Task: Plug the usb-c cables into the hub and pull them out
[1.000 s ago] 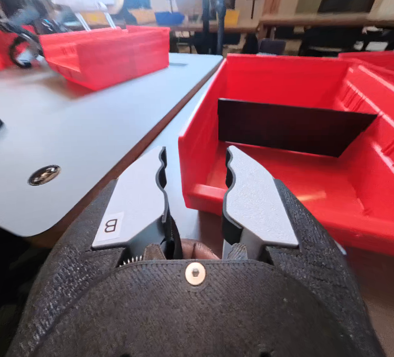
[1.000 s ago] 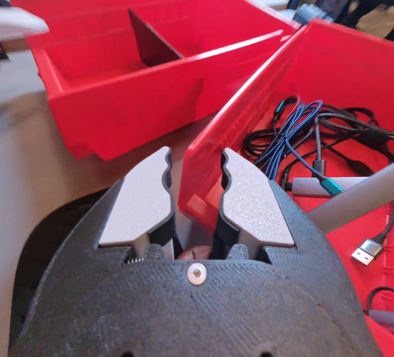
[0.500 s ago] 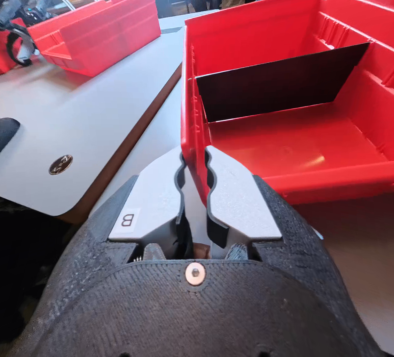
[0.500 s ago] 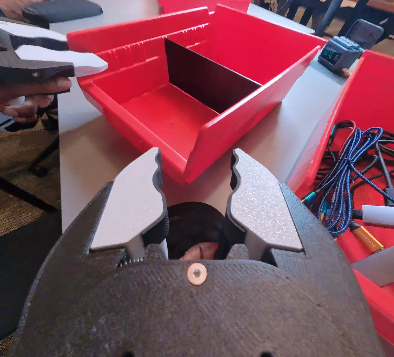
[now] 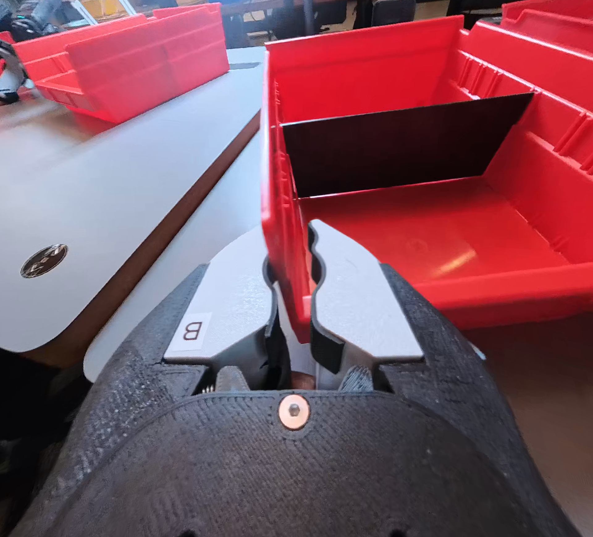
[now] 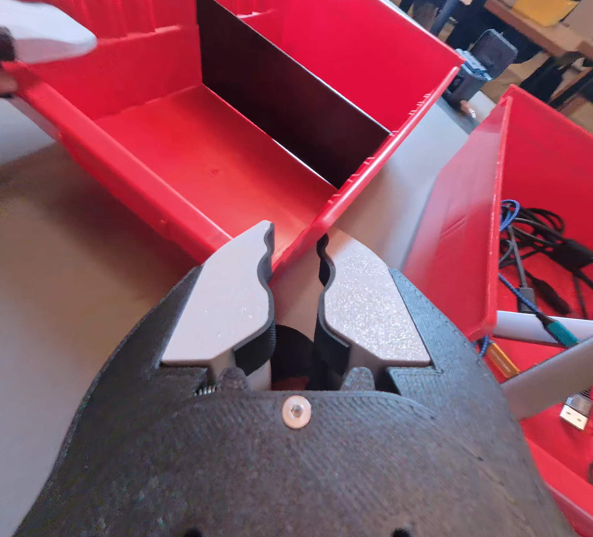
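An empty red bin [image 5: 369, 78] with a black divider [image 5: 401, 142] stands in front of me. My left gripper [image 5: 287, 234] is shut on the bin's left wall near the front corner. My right gripper [image 6: 296, 231] is closed on the front end of the same bin's [image 6: 353, 40] right wall. The left gripper [image 6: 48, 30] shows blurred at that view's upper left. A second red bin [image 6: 465, 216] to the right holds a blue braided cable [image 6: 510, 210], black cables [image 6: 545, 232] and a pale bar-shaped hub [image 6: 526, 325] with a teal plug [image 6: 564, 333] at it.
A third red bin [image 5: 144, 56] stands on a neighbouring grey table with a round metal disc [image 5: 43, 260]. More red bins [image 5: 545, 20] are at the far right. A dark device [image 6: 475, 72] sits behind the bins. A loose USB-A plug [image 6: 576, 414] lies in the cable bin. The left gripper's tips are roughly 20 cm from the right gripper's.
Both grippers moved forward onto the empty bin's front corners. The right jaws narrowed from wide open to closed around the right wall. The left fingers slid along the left wall.
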Available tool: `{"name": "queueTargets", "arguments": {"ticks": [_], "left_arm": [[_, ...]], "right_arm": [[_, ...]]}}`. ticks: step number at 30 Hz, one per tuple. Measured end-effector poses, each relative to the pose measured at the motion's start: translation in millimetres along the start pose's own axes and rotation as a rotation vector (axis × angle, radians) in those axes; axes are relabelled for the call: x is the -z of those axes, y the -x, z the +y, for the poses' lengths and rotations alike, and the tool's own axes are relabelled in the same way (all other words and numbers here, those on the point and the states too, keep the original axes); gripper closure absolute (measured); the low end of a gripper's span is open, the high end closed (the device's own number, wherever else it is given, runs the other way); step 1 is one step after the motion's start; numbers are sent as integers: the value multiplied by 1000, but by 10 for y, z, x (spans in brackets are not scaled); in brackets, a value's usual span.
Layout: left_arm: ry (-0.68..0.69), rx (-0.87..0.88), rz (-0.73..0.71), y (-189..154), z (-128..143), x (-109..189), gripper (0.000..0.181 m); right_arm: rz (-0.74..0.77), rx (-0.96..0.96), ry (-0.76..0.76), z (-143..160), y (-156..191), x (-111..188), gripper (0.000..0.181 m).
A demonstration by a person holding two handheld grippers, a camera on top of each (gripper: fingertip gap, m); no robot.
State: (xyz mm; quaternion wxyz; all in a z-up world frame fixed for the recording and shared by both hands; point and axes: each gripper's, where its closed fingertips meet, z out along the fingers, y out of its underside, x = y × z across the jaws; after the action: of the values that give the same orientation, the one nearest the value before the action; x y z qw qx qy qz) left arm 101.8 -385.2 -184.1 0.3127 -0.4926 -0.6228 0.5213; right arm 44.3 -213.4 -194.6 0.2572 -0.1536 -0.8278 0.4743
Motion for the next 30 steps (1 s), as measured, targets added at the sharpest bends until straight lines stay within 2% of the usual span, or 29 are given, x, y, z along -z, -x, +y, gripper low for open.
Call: {"name": "queueTargets", "arguments": {"ticks": [1,4,8,12,16,19,24,27,30], "left_arm": [[-16,3,-15,24,-15,24,174],[-101,3,-26,-1,-147,163,177],[-269,-67,-101,-35,-557,497,176],[-511,-70,-77,-323,-1139,882,175],[-677,-33,58,-989,-1622,1072,173],[-702,14,220,-1745,-1867,1006,173],[-666,46,527,-3301,-2086,857,172],[-608,-40,654,-4199,-2028,810,171],[-513,-85,748,-4941,-1813,748,170]], "right_arm": [[16,13,-1,0,-15,1,158],[55,27,-66,-90,-98,58,163],[132,67,-269,-423,-243,346,166],[247,85,-449,-734,-575,916,168],[434,124,-519,-747,-1151,1655,170],[614,132,-500,-512,-1688,2259,170],[883,82,-331,248,-2577,3185,171],[976,-1,-232,853,-2983,3591,172],[1014,-95,-166,1436,-3294,3841,173]]}}
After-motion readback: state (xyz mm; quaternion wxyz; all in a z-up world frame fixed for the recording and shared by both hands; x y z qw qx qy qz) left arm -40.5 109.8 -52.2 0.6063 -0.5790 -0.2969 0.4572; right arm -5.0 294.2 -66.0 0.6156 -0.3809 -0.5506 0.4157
